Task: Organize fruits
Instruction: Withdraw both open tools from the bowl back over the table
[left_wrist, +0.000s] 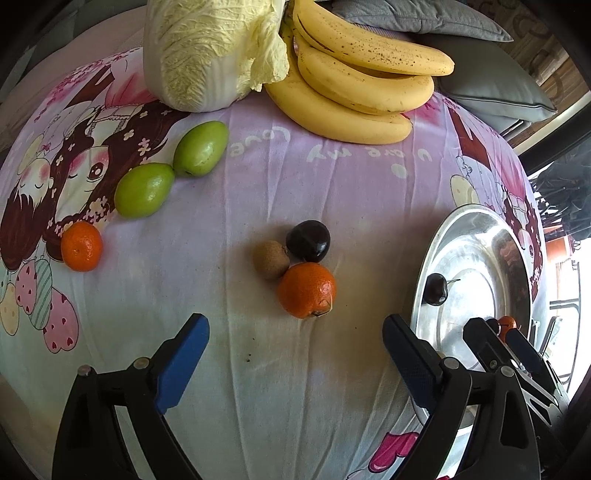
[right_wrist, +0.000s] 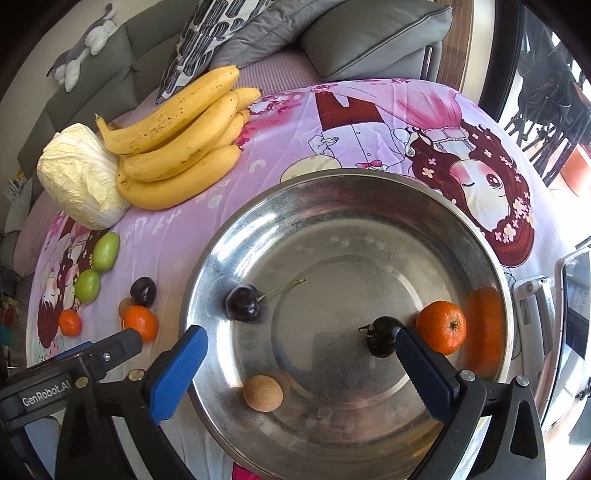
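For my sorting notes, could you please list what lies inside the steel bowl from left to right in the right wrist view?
Cherry with stem → tan round fruit → dark plum → orange mandarin, all in the steel bowl.

Bright daylight from the right; glare streaks the steel bowl. Soft shadows, sharp centre, fisheye bending and dark corners.

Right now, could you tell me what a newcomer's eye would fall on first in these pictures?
Probably the big steel basin under the open right gripper, already holding a stemmed cherry, a tangerine, a dark fruit and a small tan one. Next, the banana bunch beside a pale cabbage at the far edge of the pink cartoon cloth.
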